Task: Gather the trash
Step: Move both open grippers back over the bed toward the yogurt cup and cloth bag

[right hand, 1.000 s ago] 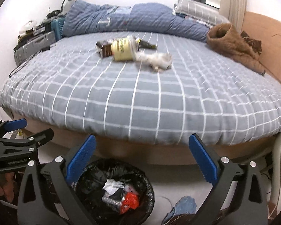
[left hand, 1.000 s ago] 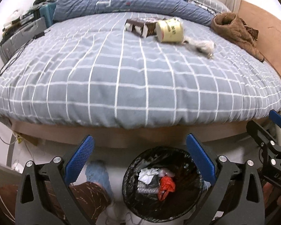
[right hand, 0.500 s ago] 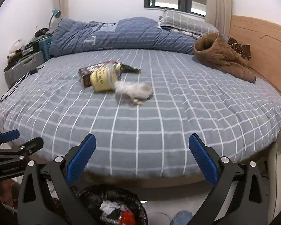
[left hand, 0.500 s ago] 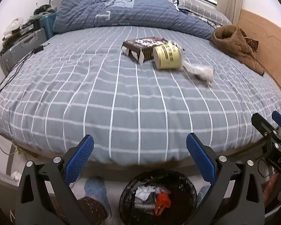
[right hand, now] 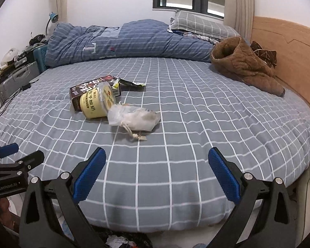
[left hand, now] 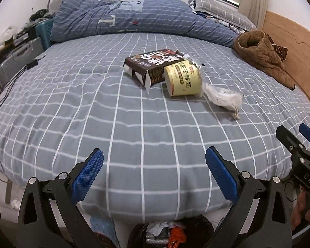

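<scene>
On the grey checked bed [left hand: 93, 103] lies a cluster of trash: a dark brown carton [left hand: 153, 66] [right hand: 86, 92], a yellow tub [left hand: 184, 78] [right hand: 97, 103] on its side against it, and a crumpled clear bag with a string [left hand: 223, 99] [right hand: 134, 119]. A torn dark wrapper [right hand: 132, 83] lies behind the carton. My left gripper [left hand: 154, 175] and my right gripper [right hand: 157, 175] both stand open and empty over the bed's near edge, well short of the trash. A black-lined bin [left hand: 171, 235] [right hand: 124, 240] with scraps sits on the floor below.
A blue duvet [right hand: 124, 41] and a pillow [right hand: 200, 25] lie at the far side, a brown jacket [right hand: 243, 66] by the wooden headboard [right hand: 289, 62]. A grey suitcase [left hand: 14, 57] and a cable [left hand: 8, 86] are at the left.
Both grippers have risen from above the bin to bed height and moved toward the trash. The bin has dropped to the bottom edge of both views. Jaws stay open.
</scene>
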`<state>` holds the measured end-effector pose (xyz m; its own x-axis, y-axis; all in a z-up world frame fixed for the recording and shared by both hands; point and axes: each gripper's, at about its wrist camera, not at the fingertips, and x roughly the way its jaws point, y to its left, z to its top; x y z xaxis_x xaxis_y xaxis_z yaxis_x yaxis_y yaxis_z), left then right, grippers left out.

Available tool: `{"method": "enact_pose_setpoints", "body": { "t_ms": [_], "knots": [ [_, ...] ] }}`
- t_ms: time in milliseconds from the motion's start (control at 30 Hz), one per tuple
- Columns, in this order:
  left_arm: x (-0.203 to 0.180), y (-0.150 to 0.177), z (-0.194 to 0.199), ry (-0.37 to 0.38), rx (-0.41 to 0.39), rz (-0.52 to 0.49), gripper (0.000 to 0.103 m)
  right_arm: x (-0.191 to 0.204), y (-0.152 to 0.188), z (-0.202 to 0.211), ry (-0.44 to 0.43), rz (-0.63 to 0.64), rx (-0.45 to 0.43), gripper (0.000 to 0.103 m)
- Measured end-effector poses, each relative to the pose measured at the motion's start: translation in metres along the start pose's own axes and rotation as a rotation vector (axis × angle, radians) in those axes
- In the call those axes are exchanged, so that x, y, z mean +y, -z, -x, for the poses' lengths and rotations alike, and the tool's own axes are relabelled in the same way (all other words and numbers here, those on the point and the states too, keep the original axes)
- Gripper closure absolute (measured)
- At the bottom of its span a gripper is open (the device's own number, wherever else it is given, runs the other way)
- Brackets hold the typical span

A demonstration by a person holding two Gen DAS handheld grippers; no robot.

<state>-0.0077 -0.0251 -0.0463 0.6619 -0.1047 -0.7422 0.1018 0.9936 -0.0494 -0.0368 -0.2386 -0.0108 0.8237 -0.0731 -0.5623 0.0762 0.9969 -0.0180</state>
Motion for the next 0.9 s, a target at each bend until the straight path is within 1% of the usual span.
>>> {"method": "enact_pose_setpoints", "body": {
  "t_ms": [267, 633, 900],
  "knots": [
    [-0.01, -0.024, -0.026, 0.001, 0.003, -0.018, 0.006, -0.006, -0.017, -0.032, -0.007, -0.009, 0.017, 0.008],
    [-0.024, -0.066, -0.065, 0.017, 0.003, -0.007, 0.006, -0.004, -0.04, -0.069, -0.032, 0.011, 0.026, 0.008],
    [-0.035, -0.094, -0.089, 0.035, -0.008, -0.006, 0.006, -0.01, -0.049, -0.093, -0.056, 0.002, 0.056, 0.013]
  ]
}}
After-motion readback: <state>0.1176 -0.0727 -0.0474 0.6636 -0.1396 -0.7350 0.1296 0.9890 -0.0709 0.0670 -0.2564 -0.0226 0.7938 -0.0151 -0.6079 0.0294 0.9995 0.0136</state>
